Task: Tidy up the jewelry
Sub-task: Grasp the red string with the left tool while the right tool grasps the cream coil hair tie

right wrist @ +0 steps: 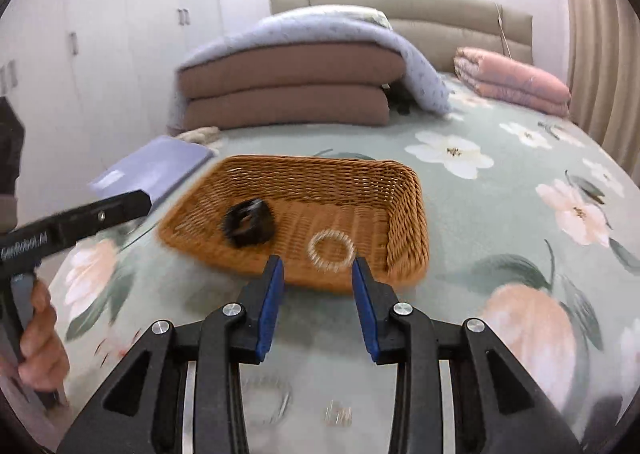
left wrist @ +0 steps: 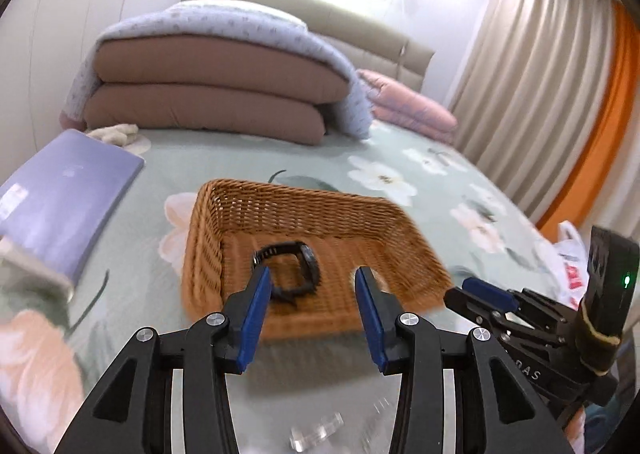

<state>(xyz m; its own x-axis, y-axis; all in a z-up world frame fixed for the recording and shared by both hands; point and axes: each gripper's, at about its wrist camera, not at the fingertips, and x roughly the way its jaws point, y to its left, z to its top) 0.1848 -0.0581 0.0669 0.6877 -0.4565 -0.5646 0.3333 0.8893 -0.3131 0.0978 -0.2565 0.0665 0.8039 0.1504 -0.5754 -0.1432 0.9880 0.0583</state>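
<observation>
A shallow wicker basket (left wrist: 248, 210) lies on the flowered bed; it also shows in the right wrist view (right wrist: 404, 210). A black watch (left wrist: 298, 262) (right wrist: 250, 224) lies inside it on the left. A pale beaded bracelet (right wrist: 331, 250) lies inside on the right. My left gripper (left wrist: 312, 290) is open and empty, above the basket's near edge by the watch. My right gripper (right wrist: 316, 274) is open and empty, just short of the bracelet; it also shows in the left wrist view (left wrist: 486, 294). Small clear and metal pieces (left wrist: 316, 434) (right wrist: 338, 414) lie on the bed under the grippers, blurred.
A closed lavender laptop (left wrist: 68, 198) lies left of the basket. Folded brown quilts under a blue blanket (left wrist: 212, 86) and a pink quilt (right wrist: 516, 80) sit at the headboard. A white plastic bag (left wrist: 572, 258) lies at the right. Curtains hang on the right.
</observation>
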